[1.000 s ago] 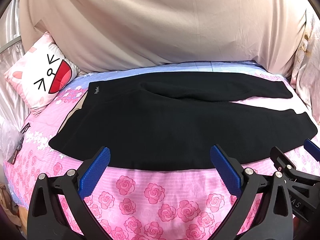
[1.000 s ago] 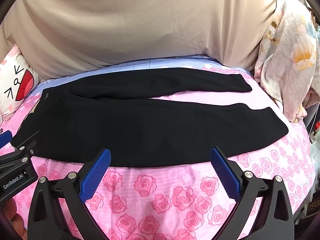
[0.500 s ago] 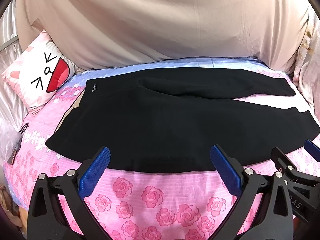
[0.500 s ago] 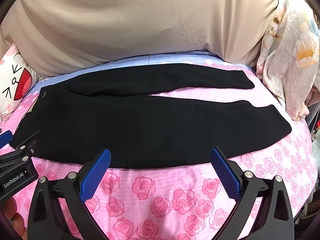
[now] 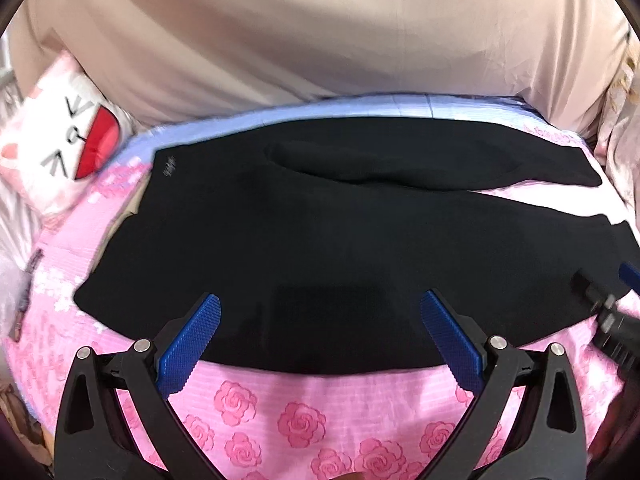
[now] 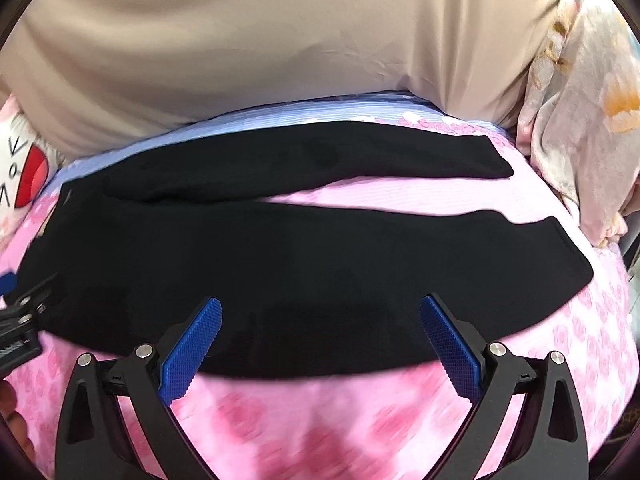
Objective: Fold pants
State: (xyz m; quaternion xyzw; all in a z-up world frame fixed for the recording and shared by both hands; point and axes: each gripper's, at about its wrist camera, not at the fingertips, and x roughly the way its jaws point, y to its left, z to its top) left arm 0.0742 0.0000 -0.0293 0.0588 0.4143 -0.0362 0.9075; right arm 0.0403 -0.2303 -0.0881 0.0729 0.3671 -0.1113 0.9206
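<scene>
Pillow (image 5: 60,152) with a cartoon face sits at the far left, leaning against the beige sheet (image 5: 320,32) that hangs behind the bed. Just right of it begins the waistband of the black pants (image 5: 320,240), which lie flat across the pink rose-printed bedspread (image 5: 280,420) with the waist to the left and the two legs running to the right. The far leg lies along the back edge of the bed; the near leg is wider apart from it toward the cuffs, with a wedge of pink cover showing between them. The left gripper (image 5: 320,336) hovers over the near edge of the pants, its blue fingers (image 5: 192,344) spread wide and holding nothing. Farther right, the right gripper (image 6: 320,336) hangs over the near leg in the same way, fingers (image 6: 450,344) wide apart and empty. At the far right a pale flowered cloth (image 6: 580,120) is bunched up beside the cuffs.
</scene>
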